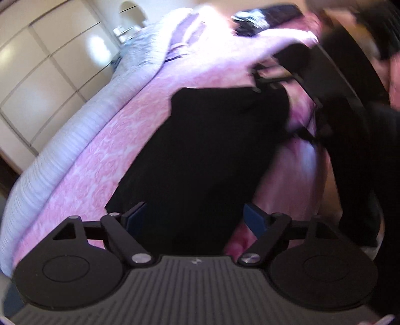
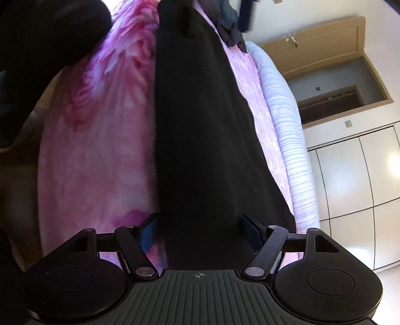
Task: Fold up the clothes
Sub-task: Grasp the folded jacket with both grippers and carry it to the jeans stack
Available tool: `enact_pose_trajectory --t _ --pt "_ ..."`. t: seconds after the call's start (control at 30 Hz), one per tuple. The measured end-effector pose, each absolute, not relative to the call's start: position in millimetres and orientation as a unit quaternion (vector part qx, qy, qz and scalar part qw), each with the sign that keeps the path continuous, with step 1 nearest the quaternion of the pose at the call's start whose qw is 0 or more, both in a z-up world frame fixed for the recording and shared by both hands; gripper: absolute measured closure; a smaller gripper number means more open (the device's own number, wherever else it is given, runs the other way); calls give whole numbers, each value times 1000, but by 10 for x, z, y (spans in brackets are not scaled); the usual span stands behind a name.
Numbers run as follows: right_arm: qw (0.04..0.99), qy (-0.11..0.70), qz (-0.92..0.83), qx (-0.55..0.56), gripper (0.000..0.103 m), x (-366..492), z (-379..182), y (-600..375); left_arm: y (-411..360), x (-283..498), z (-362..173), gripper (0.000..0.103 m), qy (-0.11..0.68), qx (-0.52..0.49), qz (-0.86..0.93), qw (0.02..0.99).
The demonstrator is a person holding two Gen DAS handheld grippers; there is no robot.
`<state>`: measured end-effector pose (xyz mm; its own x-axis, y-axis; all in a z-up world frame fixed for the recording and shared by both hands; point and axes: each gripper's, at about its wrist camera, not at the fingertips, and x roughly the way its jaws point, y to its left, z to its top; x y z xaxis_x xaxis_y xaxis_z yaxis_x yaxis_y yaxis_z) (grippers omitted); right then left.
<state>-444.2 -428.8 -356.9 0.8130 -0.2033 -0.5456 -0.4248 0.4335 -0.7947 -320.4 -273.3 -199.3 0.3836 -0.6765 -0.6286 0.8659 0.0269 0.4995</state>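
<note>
A long black garment [image 1: 200,150] lies flat on the pink patterned bedspread [image 1: 105,150]. My left gripper [image 1: 195,218] is open, and its blue-padded fingers straddle the garment's near end just above the cloth. At the garment's far end the right gripper [image 1: 270,77] shows as a dark blur. In the right wrist view the same black garment [image 2: 200,137] runs away as a narrow strip over the pink bedspread [image 2: 100,150]. My right gripper [image 2: 201,231] is open, one finger on each side of that end.
A white ribbed cover [image 1: 62,155] [image 2: 287,125] edges the bed. Dark clothes [image 1: 265,17] [image 2: 232,27] are piled further along the bed. White wardrobe doors [image 1: 37,62] [image 2: 350,175] and a wooden door [image 2: 325,42] stand beyond. A person's dark sleeve [image 2: 45,32] hangs nearby.
</note>
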Motion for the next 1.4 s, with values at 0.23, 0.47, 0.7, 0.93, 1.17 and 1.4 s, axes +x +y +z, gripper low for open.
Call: enact_pose_trajectory --t 0.23,0.47,0.7,0.93,1.17,1.4 --pt "836 319 85 -438 65 -4326 -2993 -4477 -3031 -3359 -2434 22 17 534 -481 695" --pt "828 323 95 -449 65 -4291 -2777 -4456 -3406 -3139 -2713 45 -6 635 -415 652" --pt "817 313 73 -478 40 -4445 -3264 -4259 -3424 -3060 -2664 65 33 620 -450 642" --pt "791 299 53 -532 39 -4252 -3463 -4414 -3507 -2933 -2502 65 67 606 -477 634" --pt "809 337 108 -470 64 -4049 -3073 -4667 -3590 -2818 -2316 71 108 595 -514 609" --pt "806 386 161 -420 65 -3810 -2549 -4882 -3832 -2563 -1951 74 173 585 -537 583"
